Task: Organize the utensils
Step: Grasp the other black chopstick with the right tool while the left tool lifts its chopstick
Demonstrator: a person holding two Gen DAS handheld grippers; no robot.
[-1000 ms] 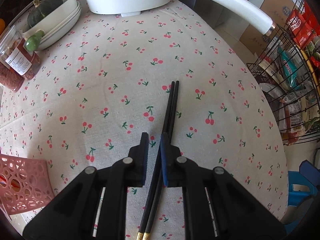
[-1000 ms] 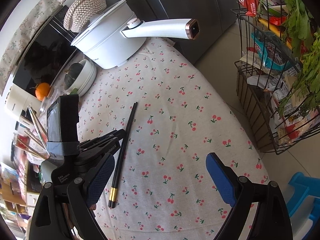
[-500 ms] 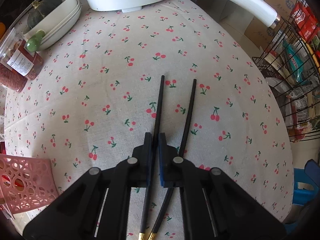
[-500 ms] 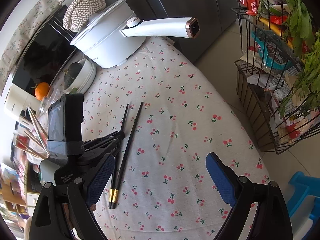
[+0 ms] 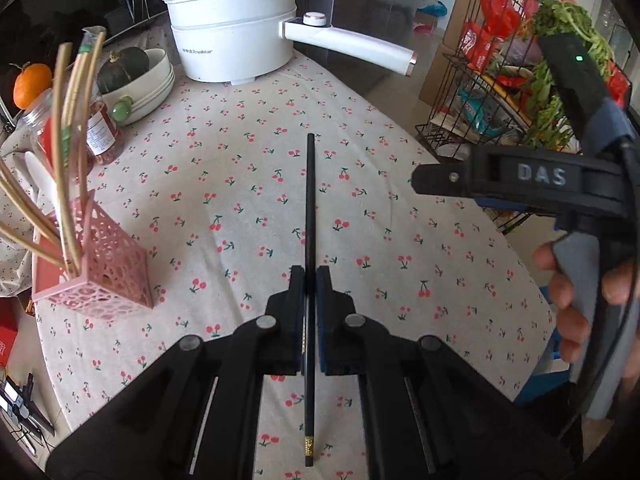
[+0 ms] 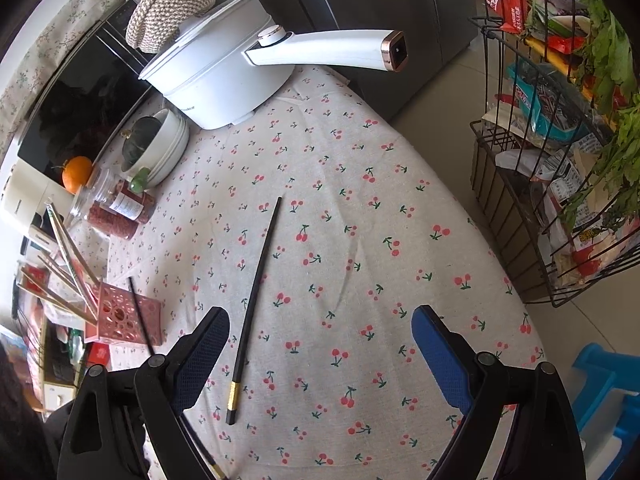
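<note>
- At the far left of the cherry-print tablecloth (image 6: 360, 208), a pink utensil holder (image 6: 120, 314) is seen.
- One black chopstick (image 5: 309, 216) is clamped in the left gripper (image 5: 310, 280).
- A second chopstick (image 6: 256, 292) is left lying on the cloth.
- The right gripper (image 6: 320, 340) is held wide, empty.

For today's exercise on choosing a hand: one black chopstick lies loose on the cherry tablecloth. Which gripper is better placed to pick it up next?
Right. The right gripper is open and empty just above the loose chopstick, while the left gripper is shut on the other chopstick.
</note>
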